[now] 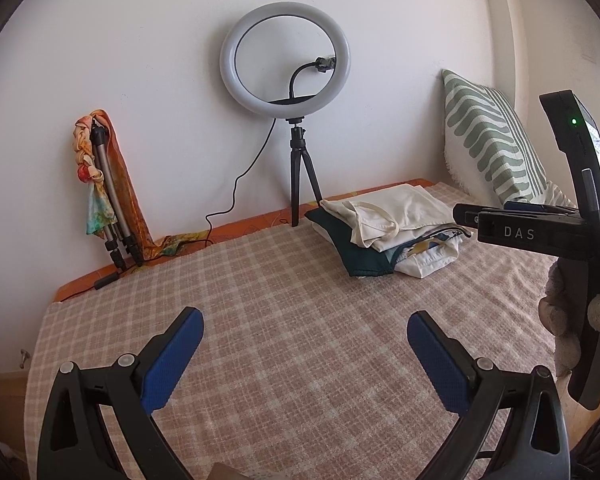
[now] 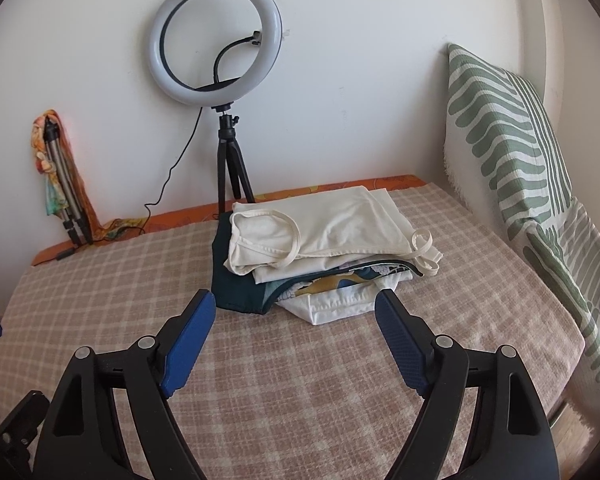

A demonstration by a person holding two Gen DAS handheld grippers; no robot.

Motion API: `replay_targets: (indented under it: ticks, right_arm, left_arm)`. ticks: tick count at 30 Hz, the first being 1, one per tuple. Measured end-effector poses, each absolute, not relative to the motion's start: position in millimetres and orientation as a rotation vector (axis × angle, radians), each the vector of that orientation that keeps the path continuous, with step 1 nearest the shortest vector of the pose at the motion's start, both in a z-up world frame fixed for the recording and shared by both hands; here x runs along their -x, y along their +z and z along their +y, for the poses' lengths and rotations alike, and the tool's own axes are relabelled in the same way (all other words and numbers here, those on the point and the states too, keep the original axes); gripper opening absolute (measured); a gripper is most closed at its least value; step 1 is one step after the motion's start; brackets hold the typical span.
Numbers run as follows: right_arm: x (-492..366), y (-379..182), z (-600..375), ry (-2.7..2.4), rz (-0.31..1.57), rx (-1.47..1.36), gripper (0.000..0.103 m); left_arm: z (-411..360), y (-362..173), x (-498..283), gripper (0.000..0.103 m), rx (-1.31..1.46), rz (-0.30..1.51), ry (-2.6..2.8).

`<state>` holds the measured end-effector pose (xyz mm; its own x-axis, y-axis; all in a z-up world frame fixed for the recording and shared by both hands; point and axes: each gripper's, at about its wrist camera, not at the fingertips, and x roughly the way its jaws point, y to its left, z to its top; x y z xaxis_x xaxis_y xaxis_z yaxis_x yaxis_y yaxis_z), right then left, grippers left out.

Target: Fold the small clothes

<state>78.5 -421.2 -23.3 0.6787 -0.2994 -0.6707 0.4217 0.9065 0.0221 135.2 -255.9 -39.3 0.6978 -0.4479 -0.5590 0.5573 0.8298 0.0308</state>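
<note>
A stack of folded small clothes (image 1: 388,228) lies at the back right of the checked bedspread (image 1: 284,320). A cream top (image 2: 320,232) is on top, over a dark green piece (image 2: 236,292), a patterned piece and a white one. My left gripper (image 1: 305,328) is open and empty above the bare spread, well in front and left of the stack. My right gripper (image 2: 296,312) is open and empty just in front of the stack; its body also shows at the right edge of the left wrist view (image 1: 540,232).
A ring light on a small tripod (image 1: 286,60) stands at the wall behind the stack. A folded tripod wrapped in a colourful scarf (image 1: 104,188) leans at the back left. A green-striped pillow (image 2: 508,140) stands along the right edge of the bed.
</note>
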Motion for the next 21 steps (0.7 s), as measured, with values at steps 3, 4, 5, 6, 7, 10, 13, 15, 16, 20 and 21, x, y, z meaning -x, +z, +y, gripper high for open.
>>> replay_targets:
  ticks: [3,4,5,6,7,10,13,15,16,20,21]
  right_arm:
    - [-78.9,-24.4,-421.3,-0.41,0.723,-0.183,0.082]
    - [-78.8,-24.5,-421.2,-0.41,0.725,-0.184,0.082]
    - [-78.3,-24.6,-421.7,-0.41,0.725,-0.187,0.082]
    - [-78.4,-24.6,-421.9,-0.41,0.726,-0.188,0.082]
    - [-78.7,-24.6,-422.0,-0.41,0.728,-0.189,0.082]
    - [-78.2,-24.3,-422.2,-0.408,0.728,-0.195,0.082]
    - [-78.1,-24.3,-422.5,-0.404,0.729,-0.197,0.082]
    - [-77.7,-24.3,-422.3,-0.405,0.728,-0.198,0.082]
    - [-77.8,-24.3,-422.2,-0.405,0.729,-0.199,0.082]
    - [-78.1,-24.5,-423.2,-0.405,0.73,-0.211,0.082]
    - [-78.1,-24.3,-423.3,-0.406,0.73,-0.214,0.082]
  left_arm:
    - [-255.3,-38.3,-135.6,0.103,-0.204,0.569,-0.566]
    - [-255.2,-38.3,-135.5,0.103,-0.203,0.571,-0.567]
    - [-255.1,-38.2,-135.5,0.103,-0.203,0.572,-0.567]
    - [-254.9,-37.9,-135.4,0.103,-0.204,0.572,-0.568]
    - [-254.9,-37.7,-135.3,0.103,-0.205,0.571,-0.568]
    - [-255.0,-37.5,-135.1,0.103,-0.203,0.569,-0.567]
    - [-254.4,-36.3,-134.4,0.103,-0.203,0.563,-0.563]
    - [-254.3,-36.7,-134.4,0.103,-0.204,0.564,-0.564]
    - [-254.6,-37.0,-134.3,0.103,-0.204,0.564,-0.562]
    - [-254.5,-36.2,-134.5,0.103,-0.206,0.571,-0.563]
    - [-254.7,-35.6,-134.1,0.103,-0.206,0.57,-0.563]
